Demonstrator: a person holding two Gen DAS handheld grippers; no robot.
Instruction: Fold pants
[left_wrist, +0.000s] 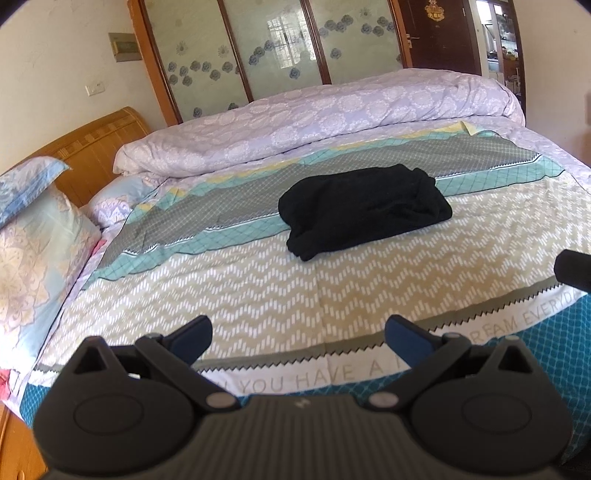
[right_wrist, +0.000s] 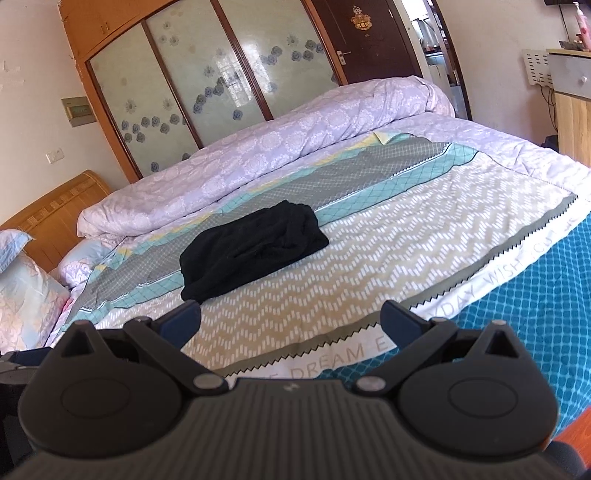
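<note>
I am holding both grippers back over the near edge of the bed (left_wrist: 258, 280), well apart from the pants (left_wrist: 364, 210). The left gripper (left_wrist: 298, 332) is standing with its fingers spread wide and nothing between them; the right gripper (right_wrist: 290, 320) is the same, wide open and empty. The black pants (right_wrist: 251, 249) are lying in a compact bundle near the middle of the bed, across the grey and teal bands of the patterned sheet (right_wrist: 369, 236), just in front of the rolled lilac quilt (left_wrist: 314, 122).

Judging by that squat, layered shape, the folding is looking done or nearly done, so I am treating this as the checking step. The bundle is looking a little lumpy at its far right end in the left view, where the cloth is bunching into rolls; I cannot tell whether a leg or the waistband is sticking out there.

If I am going back in to tidy it, I am wanting to come low and level with both sets of fingers, pinch only the top layer at the loose end, and smooth it flat rather than lift the whole stack. Dark fabric is hiding its own edges, so I am going slowly to avoid dragging the sheet along with it.
</note>
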